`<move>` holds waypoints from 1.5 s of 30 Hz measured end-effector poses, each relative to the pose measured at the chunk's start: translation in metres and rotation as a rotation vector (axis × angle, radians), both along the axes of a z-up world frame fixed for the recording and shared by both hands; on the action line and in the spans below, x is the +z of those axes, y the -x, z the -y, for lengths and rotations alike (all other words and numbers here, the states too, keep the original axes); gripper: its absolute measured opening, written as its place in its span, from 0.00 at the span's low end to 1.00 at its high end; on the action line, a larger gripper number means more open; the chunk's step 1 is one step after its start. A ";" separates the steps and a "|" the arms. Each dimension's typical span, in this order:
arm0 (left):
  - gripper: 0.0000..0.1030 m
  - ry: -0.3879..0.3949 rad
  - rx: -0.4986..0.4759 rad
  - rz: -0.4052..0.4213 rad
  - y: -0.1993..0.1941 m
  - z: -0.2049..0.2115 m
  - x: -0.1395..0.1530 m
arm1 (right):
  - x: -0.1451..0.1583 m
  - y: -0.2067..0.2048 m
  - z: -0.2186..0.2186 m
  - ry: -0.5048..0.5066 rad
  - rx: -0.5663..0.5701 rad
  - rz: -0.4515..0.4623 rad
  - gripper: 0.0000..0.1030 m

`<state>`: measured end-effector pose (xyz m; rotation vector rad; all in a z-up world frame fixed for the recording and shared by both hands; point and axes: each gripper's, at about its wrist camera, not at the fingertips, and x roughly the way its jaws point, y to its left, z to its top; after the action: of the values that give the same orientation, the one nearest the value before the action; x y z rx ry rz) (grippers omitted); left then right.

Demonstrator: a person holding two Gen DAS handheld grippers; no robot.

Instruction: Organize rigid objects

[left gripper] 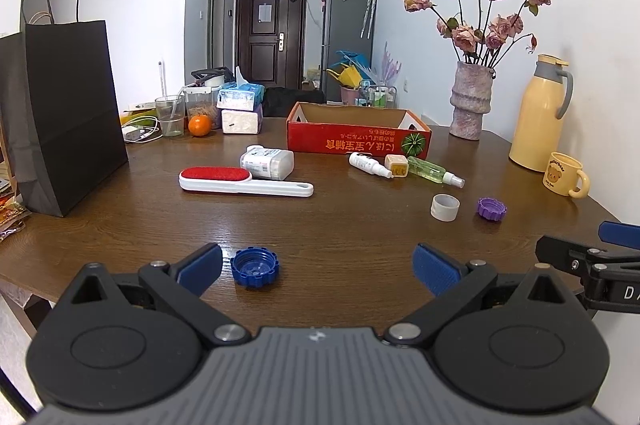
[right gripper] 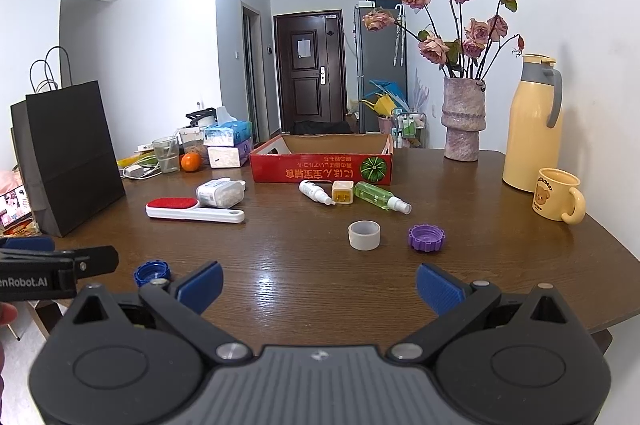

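Dark brown wood table [left gripper: 340, 225] with a bunch of small stuff scattered on it. Both claws sit low at the near edge, side by side, and both are spread wide with nothing in them.

The left gripper [left gripper: 318, 271] has its blue pads far apart. The blue cap [left gripper: 255, 267] sits open side up on the wood just inside its left finger [left gripper: 200, 269], close to that pad but I can't tell if it's actually touching. From the right wrist view the same cap [right gripper: 152, 273] peeks out behind the right claw's left finger.

The right gripper [right gripper: 320, 289] is equally wide, only bare table between the pads. Ahead of it and a bit right: a grey ring-shaped cap [right gripper: 363, 235] and a purple cap [right gripper: 426, 237], near each other but apart.

Further out from the claws:
- white lint brush with red pad [left gripper: 244, 181], ahead-left, with a white pill bottle [left gripper: 267, 164] lying just behind it
- small white bottle [left gripper: 368, 164], a yellow plug adapter [left gripper: 397, 165] and a green spray bottle [left gripper: 436, 172], lying in a row ahead-right
- a red cardboard box [left gripper: 356, 139] right behind those, open top, looks empty from here

Far right there's a yellow mug [left gripper: 564, 175] next to a yellow thermos [left gripper: 540, 113], and a vase of dried roses [left gripper: 471, 101].
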<state>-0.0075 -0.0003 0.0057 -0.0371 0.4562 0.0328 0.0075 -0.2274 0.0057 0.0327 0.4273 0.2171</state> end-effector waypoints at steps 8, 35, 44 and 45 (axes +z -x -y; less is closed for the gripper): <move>1.00 0.001 0.000 0.002 0.001 0.000 0.001 | 0.000 0.000 0.000 0.000 -0.001 0.001 1.00; 1.00 0.002 -0.002 0.004 0.001 -0.002 0.001 | 0.003 0.002 0.001 0.003 0.002 0.011 1.00; 1.00 0.002 -0.002 0.004 0.001 -0.002 0.001 | 0.003 0.002 0.000 0.004 0.002 0.011 1.00; 1.00 0.002 -0.001 0.004 0.001 -0.002 0.001 | 0.002 0.002 0.000 0.004 0.001 0.011 1.00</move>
<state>-0.0083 0.0015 0.0065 -0.0387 0.4525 0.0312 0.0057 -0.2276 0.0080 0.0269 0.4167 0.2176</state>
